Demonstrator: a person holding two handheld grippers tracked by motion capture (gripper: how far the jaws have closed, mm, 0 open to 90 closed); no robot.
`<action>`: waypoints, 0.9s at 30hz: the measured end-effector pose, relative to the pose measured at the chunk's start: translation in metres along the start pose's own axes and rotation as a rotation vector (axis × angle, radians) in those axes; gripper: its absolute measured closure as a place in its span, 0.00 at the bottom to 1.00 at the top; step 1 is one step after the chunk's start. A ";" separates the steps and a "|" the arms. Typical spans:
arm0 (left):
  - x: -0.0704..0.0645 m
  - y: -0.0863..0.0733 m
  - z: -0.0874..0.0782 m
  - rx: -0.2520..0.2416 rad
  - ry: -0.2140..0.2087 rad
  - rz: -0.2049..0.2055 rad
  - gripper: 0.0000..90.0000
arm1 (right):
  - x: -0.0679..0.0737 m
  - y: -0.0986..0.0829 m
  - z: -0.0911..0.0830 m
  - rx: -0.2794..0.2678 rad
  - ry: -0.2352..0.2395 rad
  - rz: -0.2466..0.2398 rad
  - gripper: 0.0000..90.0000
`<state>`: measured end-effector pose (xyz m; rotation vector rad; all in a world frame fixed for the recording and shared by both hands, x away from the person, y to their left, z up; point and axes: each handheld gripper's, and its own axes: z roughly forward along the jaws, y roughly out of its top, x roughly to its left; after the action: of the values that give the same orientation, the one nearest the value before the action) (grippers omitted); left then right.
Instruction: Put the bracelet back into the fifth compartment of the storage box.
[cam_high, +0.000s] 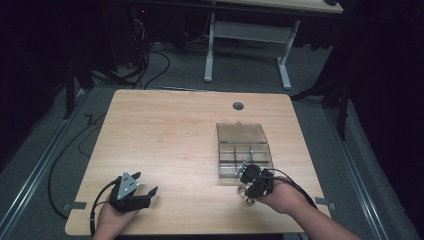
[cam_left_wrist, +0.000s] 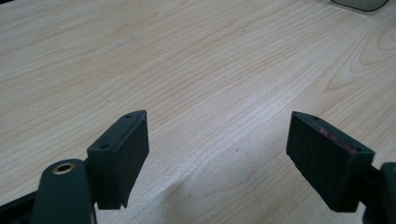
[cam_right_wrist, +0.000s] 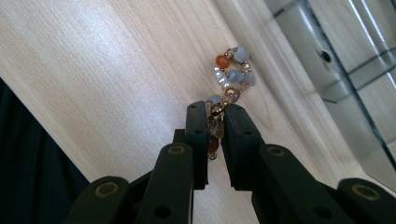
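While your right gripper is pinching a beaded bracelet between nearly closed jaws, the pearl, orange and pale blue beads are looping out past the fingertips, just above the wooden table. You are holding it right beside the near edge of the clear compartment box, whose lid is lying open. Your left gripper is resting well apart, jaws spread wide over bare wood.

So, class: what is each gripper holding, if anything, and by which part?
The right gripper is shut on a beaded bracelet, pinching one end of the strand while the rest hangs free beyond the tips. The left gripper is open and holds nothing.
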<state>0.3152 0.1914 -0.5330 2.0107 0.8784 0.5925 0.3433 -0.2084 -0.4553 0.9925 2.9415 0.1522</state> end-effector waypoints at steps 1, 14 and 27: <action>0.000 0.000 0.000 0.000 0.000 0.000 0.24 | 0.000 0.000 -0.002 0.001 0.004 0.007 0.90; 0.000 0.000 0.000 0.000 0.000 0.000 0.24 | -0.007 -0.004 -0.023 0.000 -0.003 0.016 0.90; 0.000 0.000 0.000 -0.001 0.000 -0.001 0.24 | -0.015 -0.002 -0.042 0.008 -0.006 0.023 0.90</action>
<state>0.3151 0.1915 -0.5331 2.0095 0.8791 0.5924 0.3514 -0.2227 -0.4140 1.0257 2.9281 0.1385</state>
